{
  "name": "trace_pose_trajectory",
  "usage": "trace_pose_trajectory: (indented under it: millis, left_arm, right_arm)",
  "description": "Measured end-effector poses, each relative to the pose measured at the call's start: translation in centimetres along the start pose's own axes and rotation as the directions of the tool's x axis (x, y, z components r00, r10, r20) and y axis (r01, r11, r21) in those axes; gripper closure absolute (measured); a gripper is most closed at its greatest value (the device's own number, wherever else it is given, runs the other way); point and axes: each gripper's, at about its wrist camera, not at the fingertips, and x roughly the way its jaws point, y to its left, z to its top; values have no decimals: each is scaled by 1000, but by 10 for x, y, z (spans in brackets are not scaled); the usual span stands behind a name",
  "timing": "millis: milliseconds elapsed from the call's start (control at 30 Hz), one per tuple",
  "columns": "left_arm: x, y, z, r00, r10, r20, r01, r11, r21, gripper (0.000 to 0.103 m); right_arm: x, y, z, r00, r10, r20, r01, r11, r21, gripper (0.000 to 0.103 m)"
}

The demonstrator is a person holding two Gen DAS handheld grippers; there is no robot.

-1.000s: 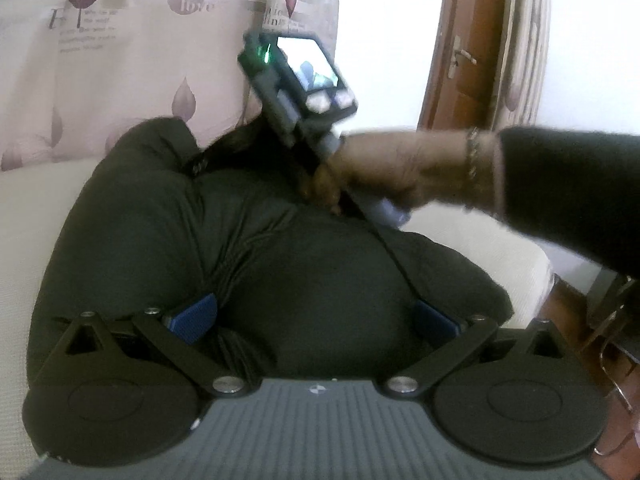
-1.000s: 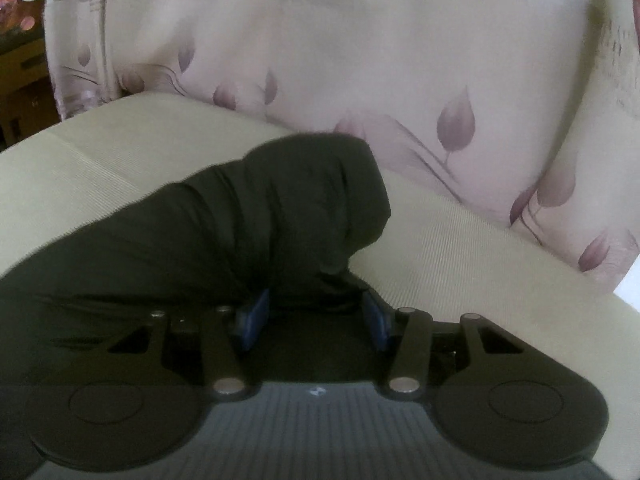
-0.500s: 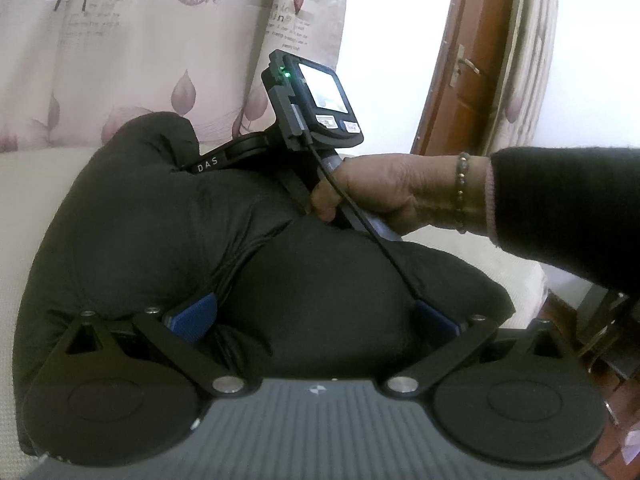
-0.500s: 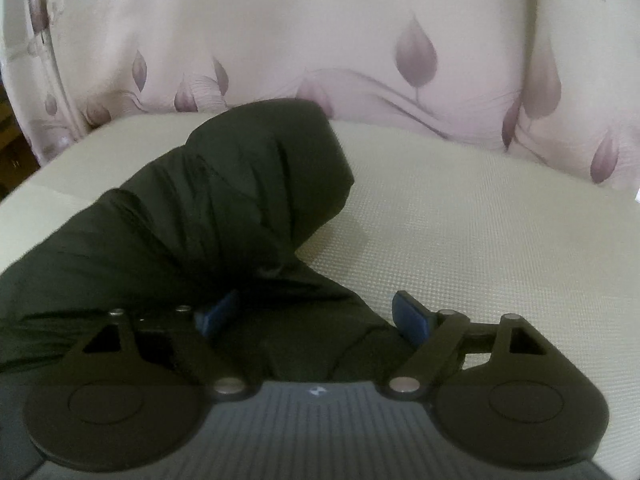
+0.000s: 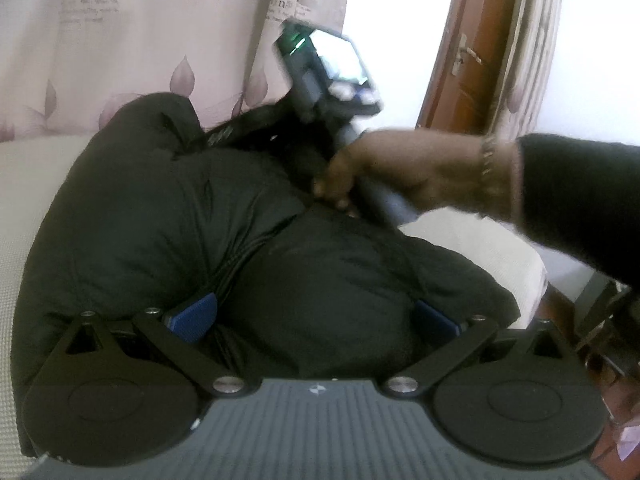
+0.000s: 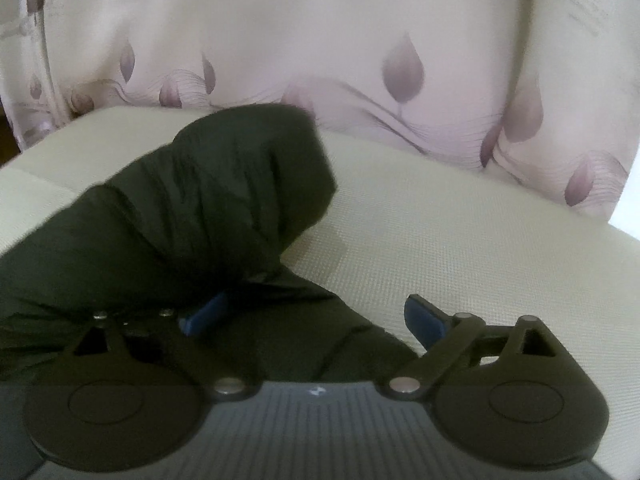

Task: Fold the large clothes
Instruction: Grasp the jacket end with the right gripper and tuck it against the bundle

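Observation:
A dark puffy jacket (image 5: 168, 216) lies bunched on a cream cushion (image 5: 24, 176). My left gripper (image 5: 314, 318) is open, its blue fingers pressed against a bulge of the jacket. The right gripper's body (image 5: 320, 72) shows at the jacket's far side, held in a hand. In the right wrist view, my right gripper (image 6: 316, 316) is open just over the jacket's edge. The jacket's rolled end (image 6: 224, 196) rises at the left. The left blue finger (image 6: 202, 314) touches the fabric; the right one hangs over bare cushion (image 6: 460, 248).
A pink curtain with leaf prints (image 6: 360, 40) hangs behind the cushion. A brown wooden door (image 5: 472, 52) stands at the right. The cushion's right edge (image 5: 532, 264) drops to a reddish floor with dark chair legs.
My right gripper opened from a narrow grip on the jacket fabric and let it go. It then shifted slightly over the jacket's far edge. My left gripper stayed in place, open.

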Motion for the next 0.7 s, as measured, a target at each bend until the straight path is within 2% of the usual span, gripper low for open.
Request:
trace_pose_trajectory:
  millis: [67, 167, 267, 300, 367, 467, 533, 567, 633, 700]
  left_arm:
    - [0, 1, 3, 1000, -2, -3, 2, 1000, -7, 0]
    - [1, 2, 6, 1000, -5, -6, 5, 1000, -11, 0]
    - [1, 2, 5, 1000, -8, -2, 8, 1000, -9, 0]
    - [0, 2, 5, 1000, -8, 0, 8, 1000, -11, 0]
    - [-1, 3, 4, 1000, -9, 9, 9, 1000, -12, 0]
    - [-6, 1, -1, 1000, -3, 22, 3, 1000, 6, 0]
    - [-12, 1, -3, 1000, 3, 28, -3, 1000, -2, 0]
    - [-15, 2, -3, 999, -1, 33, 1, 1000, -12, 0]
    - [-17, 3, -2, 999, 0, 35, 0, 1000, -17, 0]
    - [-18, 3, -3, 999, 8, 35, -7, 1000, -15, 1]
  right_arm:
    - [-19, -11, 5, 1000, 3, 1, -3, 999, 42, 6]
    - [-80, -24, 1, 992, 35, 120, -39, 999, 32, 6]
    - [-150, -32, -27, 971, 78, 226, -87, 996, 28, 6]
    - [-169, -28, -42, 968, 97, 231, -106, 994, 27, 7]
    - [-194, -13, -73, 969, 81, 233, -82, 997, -4, 7]
    - [-211, 8, -118, 972, 25, 232, -20, 1000, -23, 9]
    - [-215, 19, -140, 972, 10, 235, -6, 1000, -18, 21]
    - [-216, 24, -147, 972, 5, 237, -2, 1000, -12, 22]
    - [-206, 35, -158, 978, -31, 206, 35, 999, -15, 32]
    - [-194, 39, -164, 984, -21, 178, 16, 999, 28, 38]
